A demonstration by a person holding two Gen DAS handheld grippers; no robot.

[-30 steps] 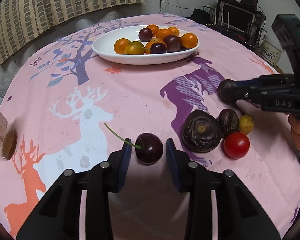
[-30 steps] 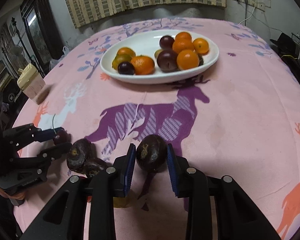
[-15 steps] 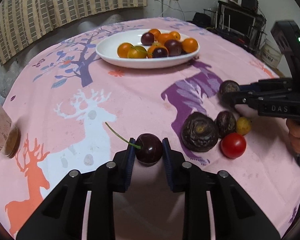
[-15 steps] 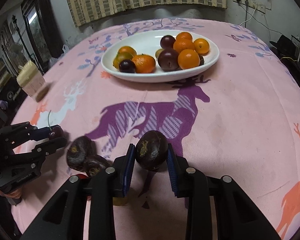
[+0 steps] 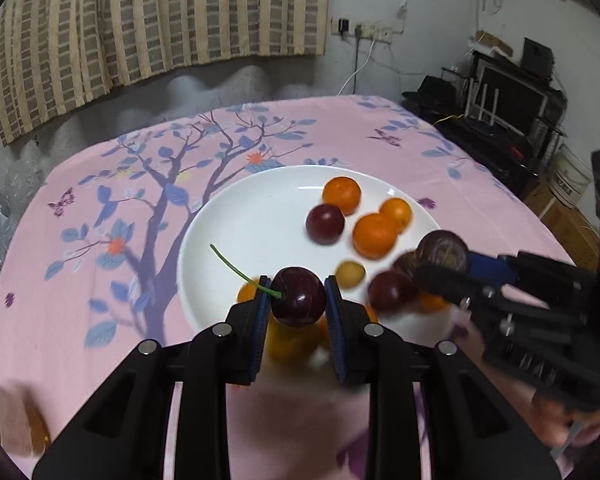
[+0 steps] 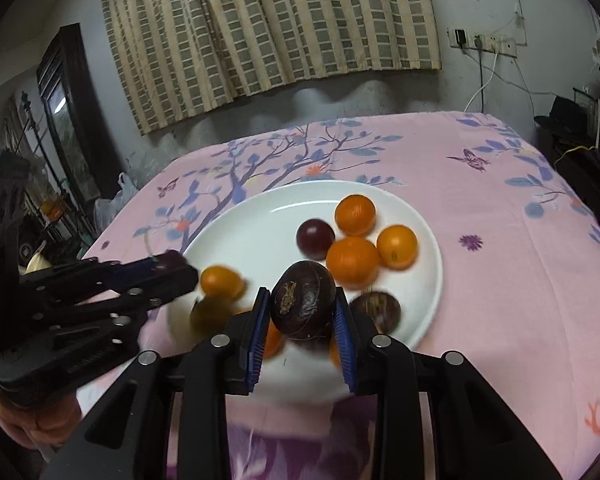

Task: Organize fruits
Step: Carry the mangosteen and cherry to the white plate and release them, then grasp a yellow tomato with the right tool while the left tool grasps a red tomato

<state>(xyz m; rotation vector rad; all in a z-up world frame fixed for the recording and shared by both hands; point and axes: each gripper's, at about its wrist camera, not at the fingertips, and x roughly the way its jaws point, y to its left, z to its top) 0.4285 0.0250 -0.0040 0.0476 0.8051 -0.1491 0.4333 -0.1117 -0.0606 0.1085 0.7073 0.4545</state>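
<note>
The left tongs [image 5: 298, 304] are clamping a dark cherry [image 5: 299, 297], its green stem pointing toward ten o'clock, above the near rim of the white plate [image 5: 236, 240]. The right tongs [image 6: 302, 318] are squeezing a wrinkled passion fruit [image 6: 302, 299] over the same plate, with oranges [image 6: 353, 260] lying at one o'clock from it on the pink-clothed table [image 6: 500, 240].

Open white floor on the far-left half of the plate [image 5: 236, 216], clear for lowering. Crowded on the right by 3 oranges [image 5: 374, 235] and a dark plum [image 5: 325, 224]. Blocked at the right rim by the right hand-held gripper [image 5: 440, 264]. Bare pink surface [image 5: 80, 280] left of the plate.
</note>
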